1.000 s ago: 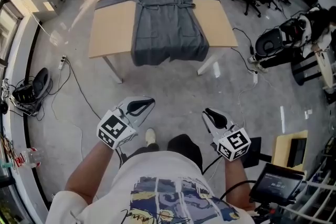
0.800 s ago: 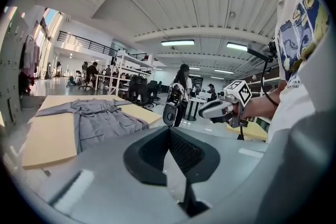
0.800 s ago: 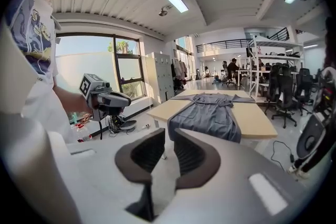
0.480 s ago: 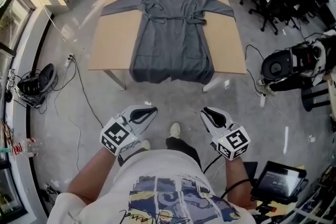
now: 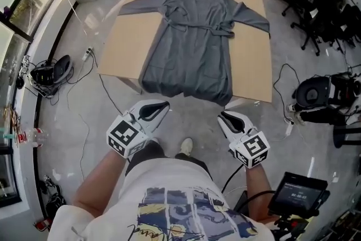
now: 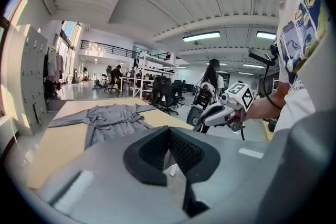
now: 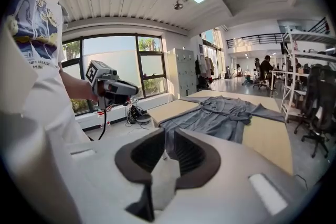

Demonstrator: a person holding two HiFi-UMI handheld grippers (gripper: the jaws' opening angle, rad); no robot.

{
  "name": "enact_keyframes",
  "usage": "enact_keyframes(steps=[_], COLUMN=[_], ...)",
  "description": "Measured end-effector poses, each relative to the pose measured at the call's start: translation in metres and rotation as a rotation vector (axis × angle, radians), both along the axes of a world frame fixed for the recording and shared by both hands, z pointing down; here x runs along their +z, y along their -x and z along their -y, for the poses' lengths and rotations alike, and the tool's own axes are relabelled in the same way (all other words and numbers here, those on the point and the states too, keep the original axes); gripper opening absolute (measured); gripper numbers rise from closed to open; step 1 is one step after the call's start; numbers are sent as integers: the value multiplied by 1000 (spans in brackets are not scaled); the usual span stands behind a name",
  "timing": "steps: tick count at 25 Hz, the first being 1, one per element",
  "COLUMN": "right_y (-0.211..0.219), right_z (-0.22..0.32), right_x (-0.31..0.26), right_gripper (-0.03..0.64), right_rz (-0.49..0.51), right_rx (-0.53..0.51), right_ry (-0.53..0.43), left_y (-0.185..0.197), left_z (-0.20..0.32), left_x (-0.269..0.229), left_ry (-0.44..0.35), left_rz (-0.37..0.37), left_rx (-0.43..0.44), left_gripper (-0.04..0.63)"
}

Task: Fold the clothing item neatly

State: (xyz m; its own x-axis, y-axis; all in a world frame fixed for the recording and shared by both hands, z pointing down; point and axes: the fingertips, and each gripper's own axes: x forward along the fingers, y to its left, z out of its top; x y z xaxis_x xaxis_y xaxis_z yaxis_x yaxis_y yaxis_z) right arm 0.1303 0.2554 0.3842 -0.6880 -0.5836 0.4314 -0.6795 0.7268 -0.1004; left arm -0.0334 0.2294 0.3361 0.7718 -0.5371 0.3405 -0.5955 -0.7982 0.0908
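A grey robe (image 5: 192, 36) lies spread face up on the light wooden table (image 5: 127, 42), sleeves out to both sides, belt tied at the waist, hem drooping over the near edge. The robe also appears in the left gripper view (image 6: 110, 118) and the right gripper view (image 7: 215, 115). Both grippers hang in front of my body, short of the table and clear of the cloth. My left gripper (image 5: 158, 107) (image 6: 169, 131) is shut and empty. A narrow slit shows between the jaws of my right gripper (image 5: 225, 117) (image 7: 169, 134), with nothing in it.
Cables and a black bag (image 5: 51, 73) lie on the concrete floor at the left. Office chairs (image 5: 316, 14) and a black wheeled machine (image 5: 316, 99) stand at the right. A screen (image 5: 296, 195) sits beside my right arm. My shoe (image 5: 184, 147) is on the floor below.
I have walked toward the table, so it and the robe sit nearer and lower in the head view. Both grippers came along with me. Their jaws look the same.
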Motion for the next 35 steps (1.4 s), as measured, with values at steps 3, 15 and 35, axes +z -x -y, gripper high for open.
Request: enact_keyframes(steps=[3,15,35], right_y=[6,54,172], right_z=[18,115,291], right_x=[5,19,43], right_gripper=[43,43,43], right_rz=[9,-61,-123], right_rx=[-31,-75,-40], right_ry=[6,40,139], left_y=[3,90,314], left_z=[13,140,432], left_x=[2,28,122], left_ry=[6,4,154], left_rz=[-3,27,71], left_rx=[-38,-171,-438], left_gripper=[8,54,64])
